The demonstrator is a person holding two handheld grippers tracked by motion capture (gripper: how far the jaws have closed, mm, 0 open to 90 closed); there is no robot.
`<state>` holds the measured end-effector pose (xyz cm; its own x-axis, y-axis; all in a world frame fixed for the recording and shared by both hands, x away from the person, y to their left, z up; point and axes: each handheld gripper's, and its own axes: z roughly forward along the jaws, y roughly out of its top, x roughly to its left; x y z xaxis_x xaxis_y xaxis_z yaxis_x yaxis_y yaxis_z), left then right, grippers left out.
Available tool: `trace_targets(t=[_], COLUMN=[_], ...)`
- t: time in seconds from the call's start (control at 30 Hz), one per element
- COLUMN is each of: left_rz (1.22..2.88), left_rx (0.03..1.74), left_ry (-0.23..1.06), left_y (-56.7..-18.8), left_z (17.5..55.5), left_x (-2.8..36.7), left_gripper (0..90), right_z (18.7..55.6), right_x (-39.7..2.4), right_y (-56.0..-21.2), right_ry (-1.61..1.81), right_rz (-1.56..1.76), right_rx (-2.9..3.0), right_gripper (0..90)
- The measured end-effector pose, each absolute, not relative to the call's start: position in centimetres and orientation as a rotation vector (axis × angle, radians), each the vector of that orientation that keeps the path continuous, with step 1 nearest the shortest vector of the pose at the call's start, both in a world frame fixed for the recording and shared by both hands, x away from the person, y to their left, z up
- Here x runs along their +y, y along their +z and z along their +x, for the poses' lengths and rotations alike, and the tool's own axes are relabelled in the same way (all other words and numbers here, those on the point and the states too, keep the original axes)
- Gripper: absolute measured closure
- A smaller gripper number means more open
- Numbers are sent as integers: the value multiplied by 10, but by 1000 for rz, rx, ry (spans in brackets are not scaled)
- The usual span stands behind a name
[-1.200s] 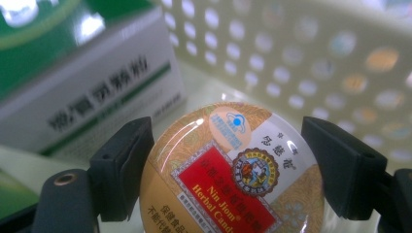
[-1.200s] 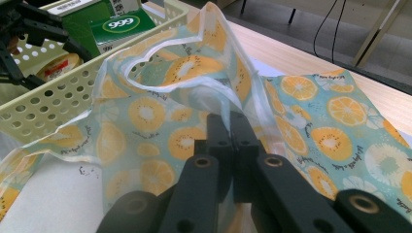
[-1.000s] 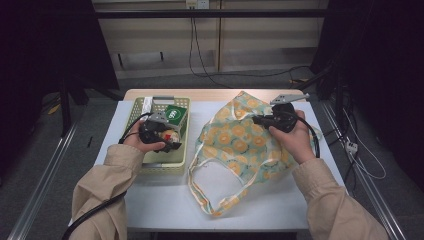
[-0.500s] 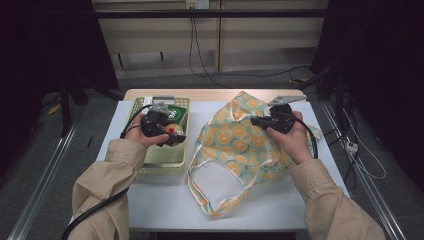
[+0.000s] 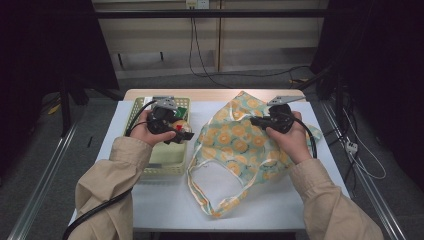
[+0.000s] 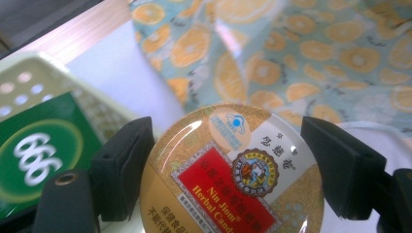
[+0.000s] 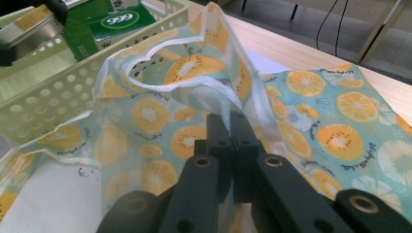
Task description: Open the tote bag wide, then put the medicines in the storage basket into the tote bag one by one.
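A round gold tin [image 6: 228, 174] with a red Herbal Candy label sits between the two jaws of my left gripper [image 6: 228, 145], which is shut on its sides. From above, the left gripper [image 5: 179, 131] holds the tin [image 5: 182, 125] above the right side of the pale green basket [image 5: 165, 167]. My right gripper [image 7: 232, 127] is shut on a fold of the orange-print bag [image 7: 311, 131], pinching the fabric near its opening. In the high view the right gripper [image 5: 256, 120] lifts the upper part of the bag [image 5: 235, 145], whose handles trail toward the table's front edge.
A green box marked 999 [image 7: 116, 19] lies in the basket [image 7: 43, 107] and appears beside the left jaw as the green box [image 6: 39, 150]. The white table [image 5: 165, 200] has bare surface in front of the basket. Cables hang behind the table.
My left hand has risen out of the basket with the tin and shifted right toward the bag. The right hand and the bag have stayed put.
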<state>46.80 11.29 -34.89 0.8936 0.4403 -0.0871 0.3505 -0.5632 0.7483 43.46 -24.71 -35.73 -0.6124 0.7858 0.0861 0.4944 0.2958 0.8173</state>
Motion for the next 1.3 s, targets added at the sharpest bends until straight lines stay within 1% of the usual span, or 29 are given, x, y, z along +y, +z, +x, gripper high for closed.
trace_targets(t=[0.07, 0.1, 0.2, 0.27, 0.5, 0.83, 0.87, 0.9, 1.3], left_rz=[2230, 2214, 2201, 2214, 2189, 2166, 2181, 2165, 2159], left_rx=[552, 532, 513, 488, 487, 458, 469, 453, 443], left_ry=[163, 131, 114, 117, 118, 84, 115, 82, 65], left_y=[-345, -345, -344, -343, -341, -348, -348, -350, -360], left_z=[466, 465, 463, 463, 464, 462, 462, 463, 463], left_x=[107, 103, 94, 89, 70, 46, 44, 42, 20], left_gripper=[215, 215, 215, 215, 215, 215, 215, 215, 215], right_z=[439, 441, 446, 447, 450, 450, 450, 450, 455], right_x=[-249, -250, -252, -252, -252, -255, -255, -255, -257], right_y=[-358, -359, -362, -364, -367, -367, -367, -367, -371], right_ry=[1222, 1219, 1229, 1229, 1222, 1219, 1222, 1224, 1230], right_rz=[1166, 1172, 1196, 1204, 1207, 1216, 1215, 1212, 1230], right_rx=[2241, 2238, 2221, 2221, 2229, 2224, 2225, 2224, 2216], right_gripper=[899, 899, 899, 899, 899, 899, 899, 899, 899])
